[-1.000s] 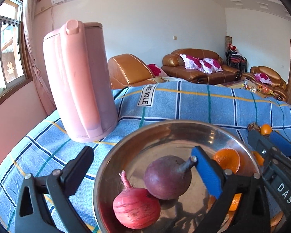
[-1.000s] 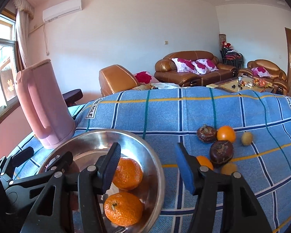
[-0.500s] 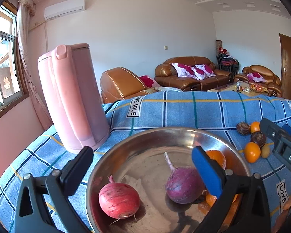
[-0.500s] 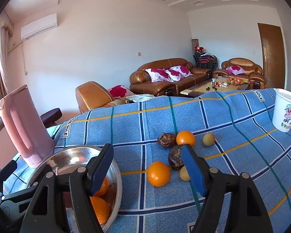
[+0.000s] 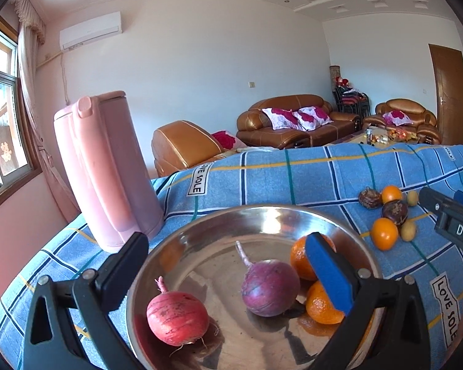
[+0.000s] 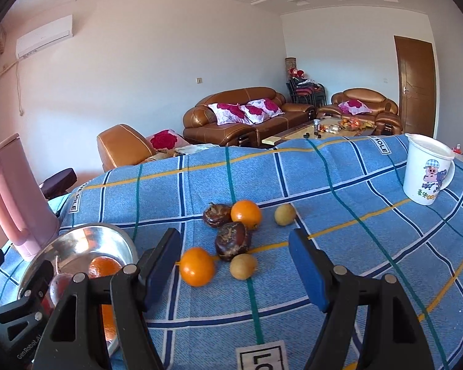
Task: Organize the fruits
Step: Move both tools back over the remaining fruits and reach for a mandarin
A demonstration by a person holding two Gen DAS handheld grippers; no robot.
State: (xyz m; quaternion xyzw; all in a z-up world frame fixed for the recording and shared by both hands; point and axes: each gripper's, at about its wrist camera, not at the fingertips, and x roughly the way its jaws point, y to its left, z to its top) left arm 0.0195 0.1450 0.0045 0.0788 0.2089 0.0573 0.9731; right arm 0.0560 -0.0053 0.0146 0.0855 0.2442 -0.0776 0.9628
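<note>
A steel bowl [image 5: 219, 225] holds a red radish [image 5: 177, 317], a purple radish [image 5: 270, 286] and two oranges [image 5: 319, 306]. My left gripper [image 5: 228, 265] is open and empty, hovering over the bowl. My right gripper [image 6: 234, 262] is open and empty, a little short of a cluster of loose fruit on the blue cloth: two oranges [image 6: 197, 266], two dark brown fruits [image 6: 233, 240] and two small yellow-green fruits [image 6: 243, 266]. The bowl [image 6: 77, 240] shows at the lower left of the right wrist view. The cluster [image 5: 384, 232] lies right of the bowl.
A tall pink jug [image 5: 105, 166] stands left of the bowl. A white cartoon mug [image 6: 426, 169] stands at the far right of the table. The blue checked cloth [image 6: 324, 185] covers the table. Sofas stand beyond its far edge.
My right gripper has swung right, away from the bowl, and now faces the loose fruit cluster. My left gripper has pulled back and up from the bowl; the purple radish has rolled slightly.
</note>
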